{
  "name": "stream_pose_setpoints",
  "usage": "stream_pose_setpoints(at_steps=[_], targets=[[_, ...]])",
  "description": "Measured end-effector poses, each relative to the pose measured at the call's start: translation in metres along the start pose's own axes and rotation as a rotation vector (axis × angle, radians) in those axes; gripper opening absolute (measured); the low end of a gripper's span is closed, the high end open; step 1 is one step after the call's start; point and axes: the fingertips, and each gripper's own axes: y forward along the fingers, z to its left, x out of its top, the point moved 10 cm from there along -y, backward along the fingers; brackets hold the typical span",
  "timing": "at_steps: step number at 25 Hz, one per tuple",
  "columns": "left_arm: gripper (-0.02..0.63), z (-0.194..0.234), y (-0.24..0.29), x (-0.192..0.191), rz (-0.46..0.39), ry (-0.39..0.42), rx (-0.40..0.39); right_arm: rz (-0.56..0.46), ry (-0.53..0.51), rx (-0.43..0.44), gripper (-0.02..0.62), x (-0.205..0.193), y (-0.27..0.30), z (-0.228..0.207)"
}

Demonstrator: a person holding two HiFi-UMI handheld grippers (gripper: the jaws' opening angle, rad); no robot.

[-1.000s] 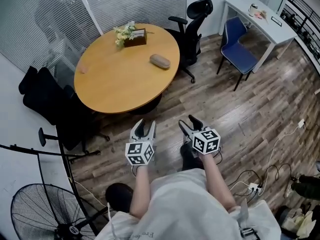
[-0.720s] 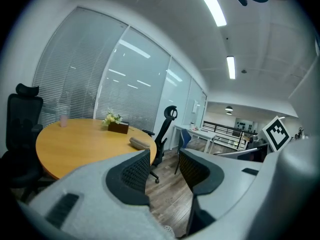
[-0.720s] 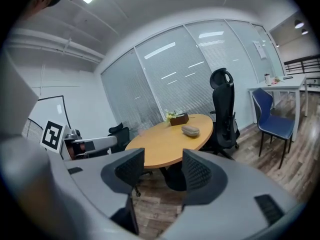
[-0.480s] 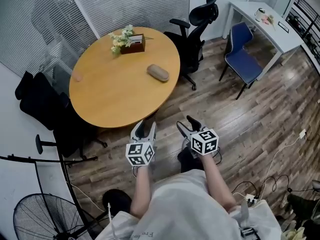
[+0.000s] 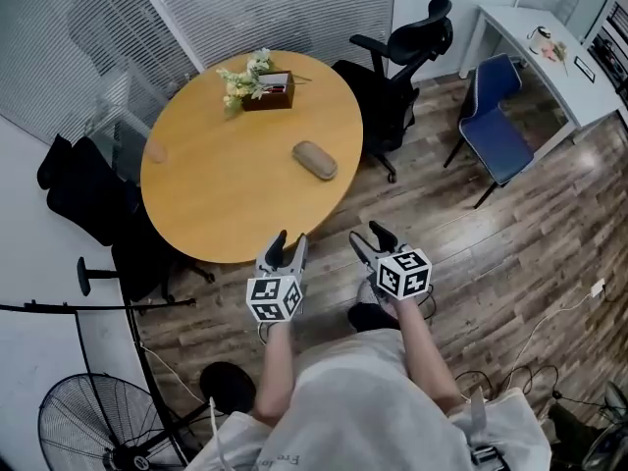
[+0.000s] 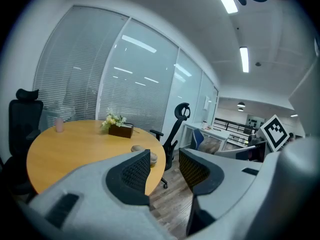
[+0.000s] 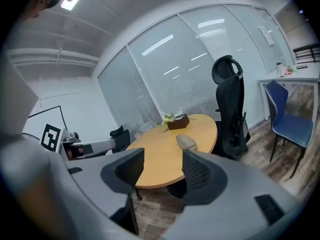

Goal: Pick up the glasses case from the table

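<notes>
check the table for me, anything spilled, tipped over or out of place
Nothing stands out. The glasses case lies flat on the round table, away from its edge. The flower box sits upright near the far edge, and the small pink cup stands at the left. No spill shows on the tabletop.

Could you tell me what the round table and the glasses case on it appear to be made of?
The table looks like wood or wood-look laminate: an even honey-orange top with a soft satin sheen. The glasses case seems covered in matte fabric or leatherette: dull tan-grey, rounded, no glare, though too small to be sure.
</notes>
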Motion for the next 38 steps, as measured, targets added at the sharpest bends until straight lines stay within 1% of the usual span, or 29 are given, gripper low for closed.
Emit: stream_pose_setpoints(at_steps=[5, 10, 16, 21, 26, 30, 38], targets=[[0.169, -0.005, 0.02, 0.012, 0.028, 0.024, 0.013, -0.007, 0.027, 0.013, 0.221, 0.012, 0.009, -0.018], [0.169, -0.01, 0.031, 0.012, 0.062, 0.035, 0.007, -0.014, 0.061, 0.007, 0.221, 0.009, 0.006, -0.03], [0.169, -0.013, 0.045, 0.01, 0.079, 0.044, -0.011, -0.013, 0.081, -0.014, 0.221, 0.002, 0.003, -0.037], [0.169, -0.008, 0.062, 0.01, 0.08, 0.027, -0.026, -0.004, 0.075, -0.047, 0.221, 0.005, 0.003, -0.049], [0.169, 0.005, 0.091, 0.02, 0.068, 0.013, -0.051, -0.033, 0.053, -0.115, 0.221, 0.023, 0.003, -0.063], [0.169, 0.018, 0.115, 0.028, 0.066, 0.012, -0.072, -0.044, 0.046, -0.159, 0.221, 0.037, 0.014, -0.075], [0.169, 0.055, 0.171, 0.038, 0.103, -0.012, -0.095, -0.009, 0.036, -0.186, 0.221, 0.061, 0.064, -0.088]])
